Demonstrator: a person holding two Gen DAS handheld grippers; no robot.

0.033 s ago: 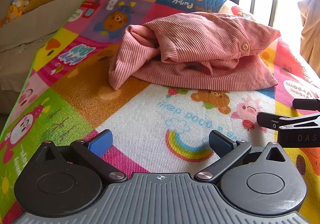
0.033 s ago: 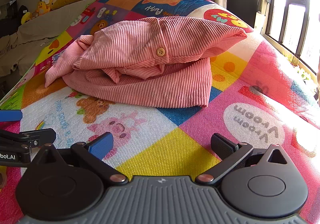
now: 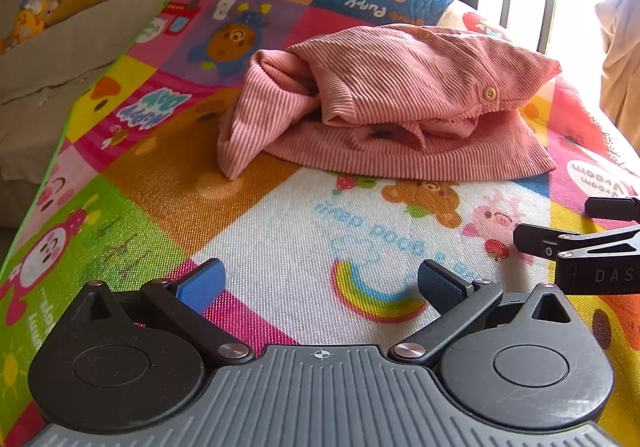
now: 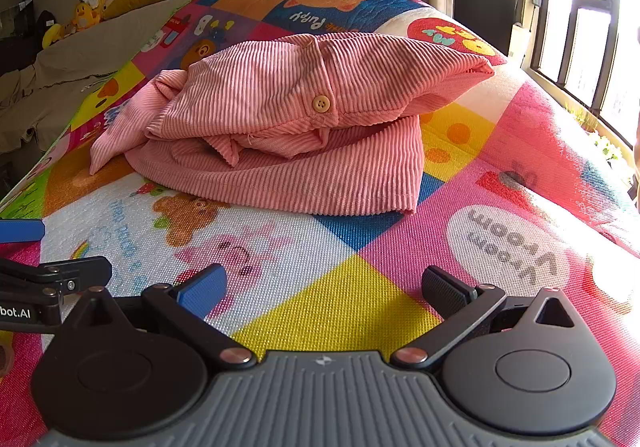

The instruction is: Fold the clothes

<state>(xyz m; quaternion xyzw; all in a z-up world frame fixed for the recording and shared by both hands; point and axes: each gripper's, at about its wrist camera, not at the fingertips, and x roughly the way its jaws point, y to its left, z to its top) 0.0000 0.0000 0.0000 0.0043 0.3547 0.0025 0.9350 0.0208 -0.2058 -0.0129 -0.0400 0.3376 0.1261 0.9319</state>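
Pink corduroy garment (image 3: 396, 115) crumpled on the patterned bed mat (image 3: 280, 231), straight ahead of left gripper (image 3: 320, 283) and right gripper (image 4: 324, 287), both spread wide and empty, long axis seemingly crosswise, neither clearly nearer.

nothing differs between the two moments: the pink corduroy garment (image 3: 384, 111) lies in the same crumpled heap toward the far end of the play mat (image 3: 280, 231), and both grippers hang over its near edge exactly where they were.
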